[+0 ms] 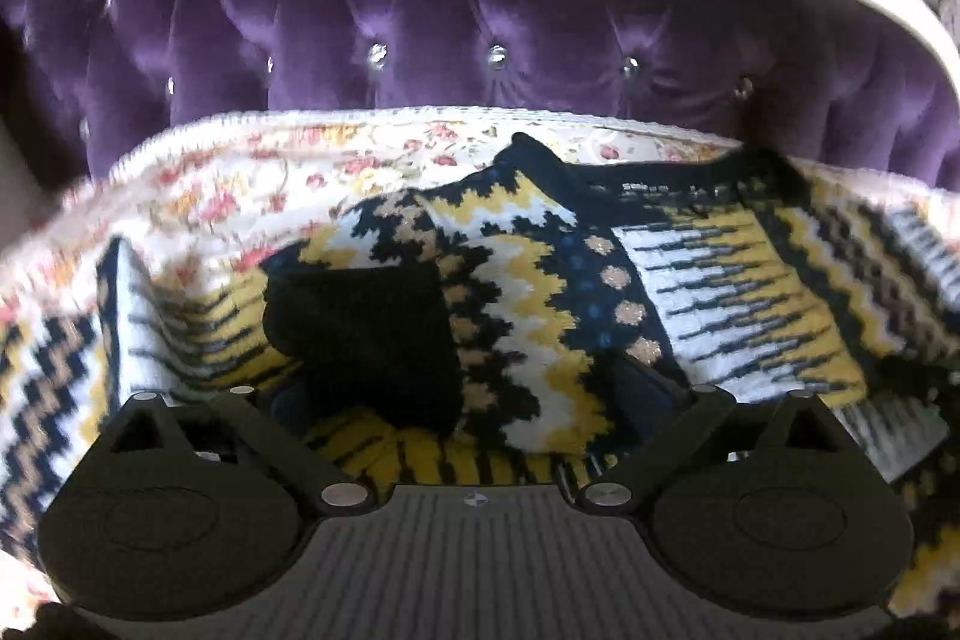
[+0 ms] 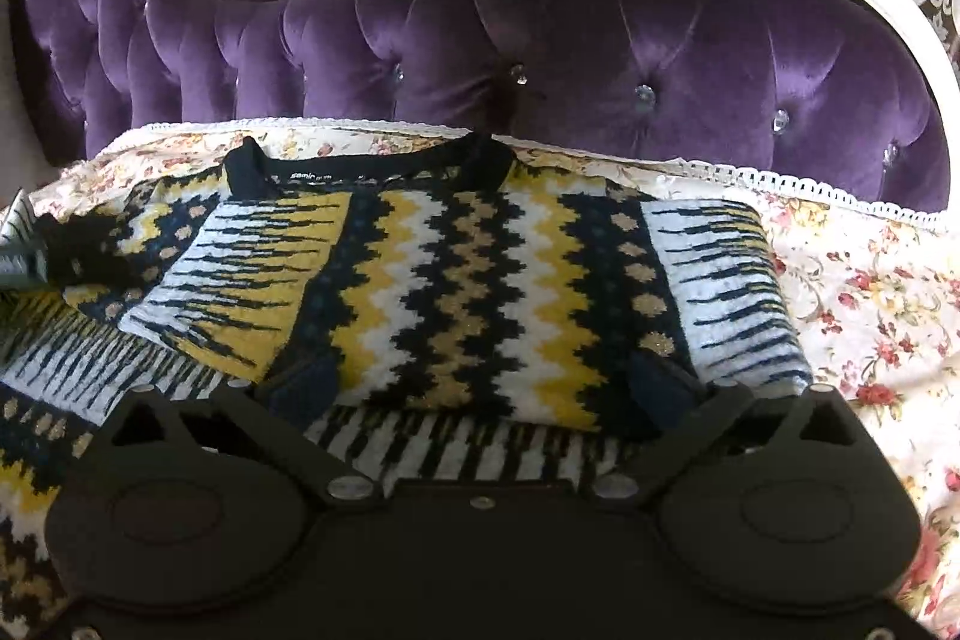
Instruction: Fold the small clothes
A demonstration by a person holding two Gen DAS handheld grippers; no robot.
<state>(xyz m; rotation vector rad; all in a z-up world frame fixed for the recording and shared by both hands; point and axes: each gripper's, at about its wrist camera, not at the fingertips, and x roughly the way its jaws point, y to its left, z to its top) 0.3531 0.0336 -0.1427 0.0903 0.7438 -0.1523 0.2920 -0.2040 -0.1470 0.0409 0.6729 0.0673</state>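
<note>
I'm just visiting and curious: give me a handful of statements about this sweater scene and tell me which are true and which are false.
1. The sweater has a zigzag knit pattern in yellow, white and dark blue or black. True.
2. The sweater lies on a bare wooden floor. False: it lies on a floral bedspread.
3. The headboard behind it is purple, tufted with shiny buttons. True.
4. The right gripper is clamped shut on the sweater's collar. False: its jaws stand wide open above the lower part of the sweater; the collar is at the far end.
5. The left gripper has its jaws shut tight. False: they stand wide open over the sweater.
</note>
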